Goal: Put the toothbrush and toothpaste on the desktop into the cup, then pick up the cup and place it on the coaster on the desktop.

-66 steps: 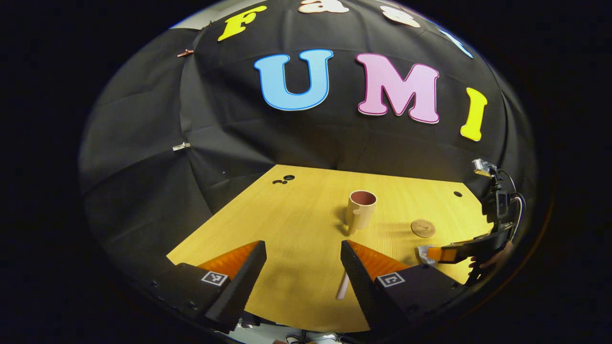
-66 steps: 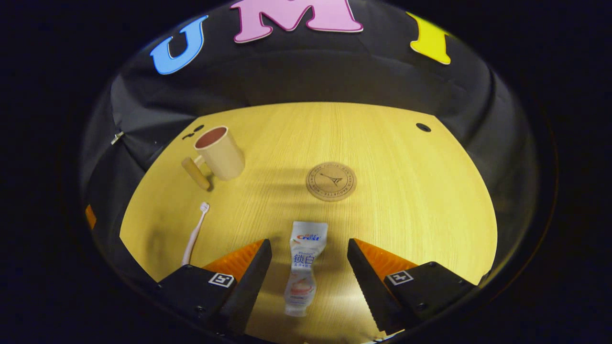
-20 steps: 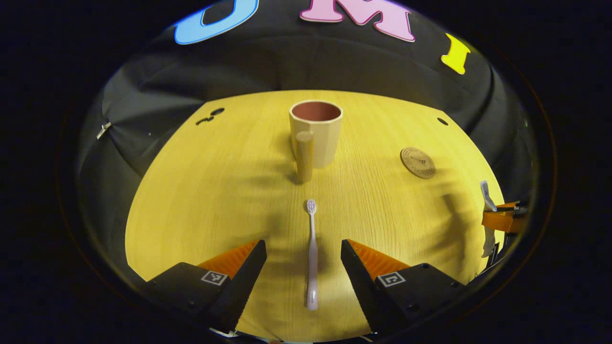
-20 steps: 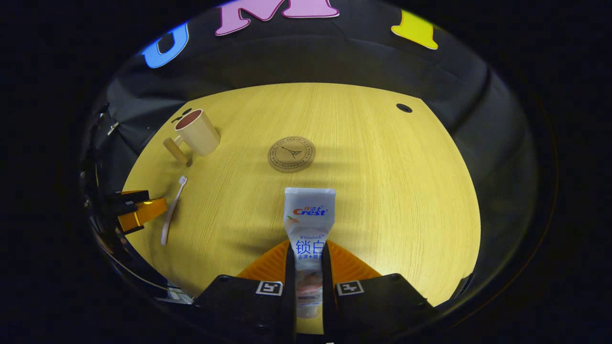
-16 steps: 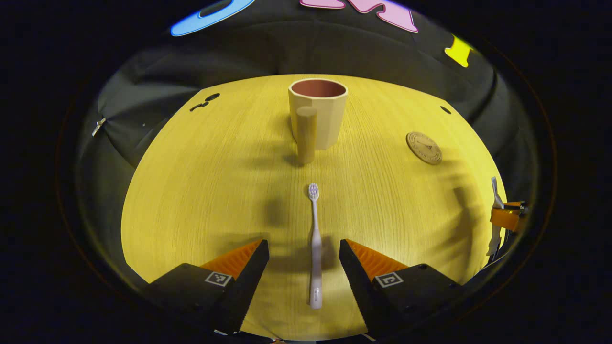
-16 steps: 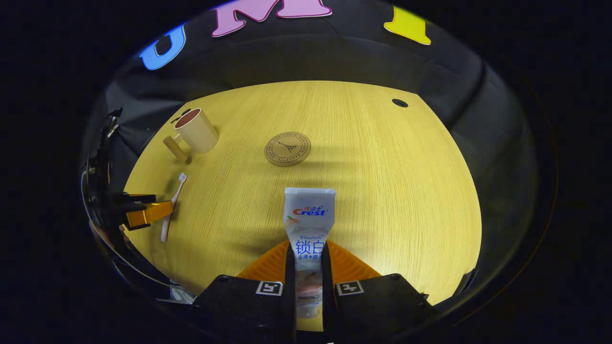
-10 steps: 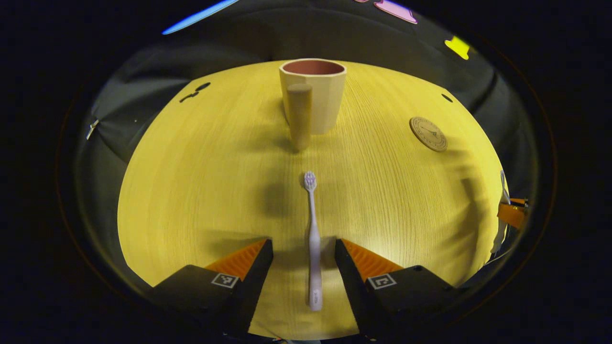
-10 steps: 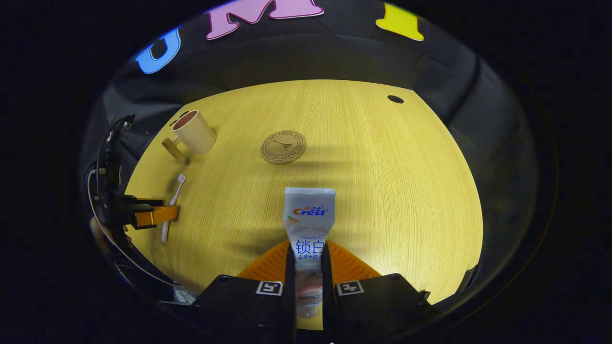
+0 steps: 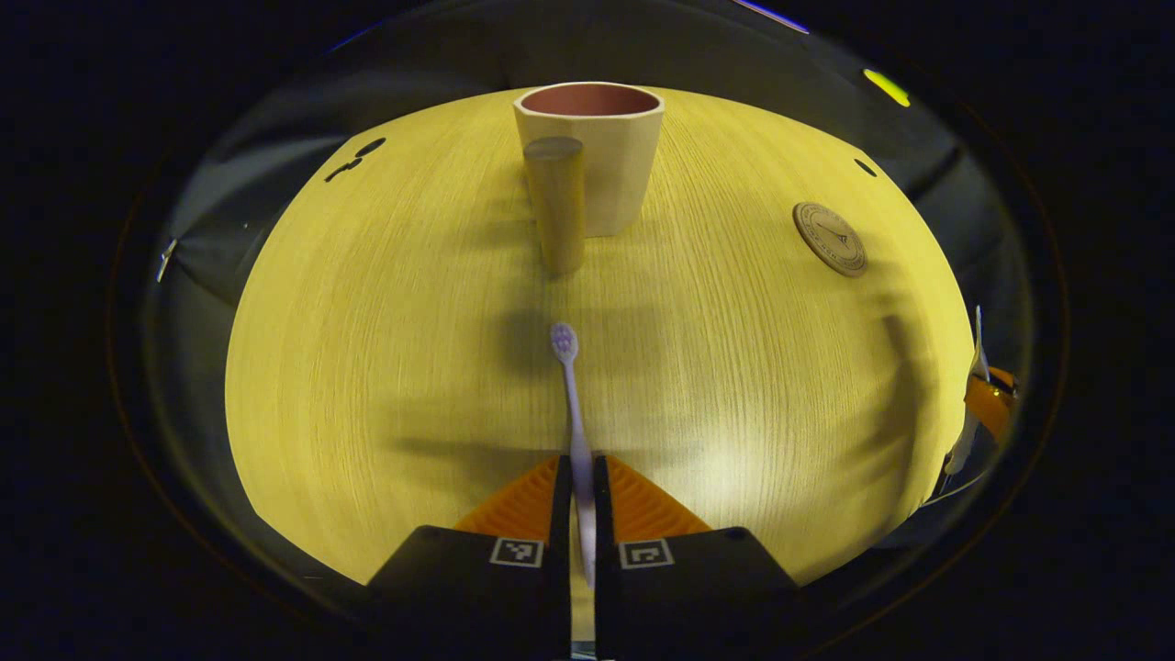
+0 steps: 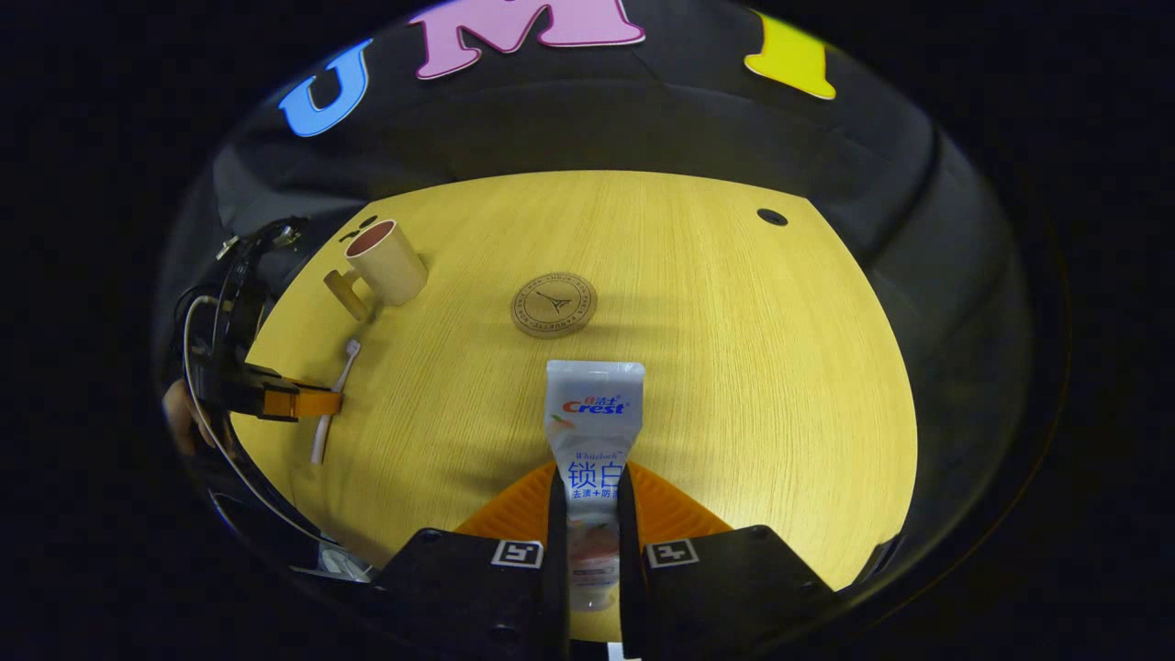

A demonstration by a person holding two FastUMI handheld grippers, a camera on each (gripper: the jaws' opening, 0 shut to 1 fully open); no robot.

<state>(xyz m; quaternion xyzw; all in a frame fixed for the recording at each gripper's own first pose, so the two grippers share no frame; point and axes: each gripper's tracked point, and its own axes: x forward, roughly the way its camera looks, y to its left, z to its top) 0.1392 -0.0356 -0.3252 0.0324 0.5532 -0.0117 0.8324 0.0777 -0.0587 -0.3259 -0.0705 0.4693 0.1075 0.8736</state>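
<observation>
left gripper (image 9: 578, 514) clamps the toothbrush (image 9: 571, 404) handle near the desktop's (image 9: 367, 367) front edge; right gripper (image 10: 587, 532) pinches the toothpaste (image 10: 592, 413). lift level, then tip bristles-up over the far-edge cup (image 9: 601, 156).

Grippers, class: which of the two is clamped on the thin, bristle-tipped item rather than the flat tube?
The left gripper: it pinches the toothbrush handle, while the right gripper squeezes the toothpaste.

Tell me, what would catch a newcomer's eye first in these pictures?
Probably the white toothpaste tube, pinched between the right gripper's two fingers and jutting out over the yellow wooden desktop. Next, the thin toothbrush, clamped by its handle in the left gripper, its head pointing toward the cream cup standing farther back. A round coaster lies bare mid-desk.
</observation>
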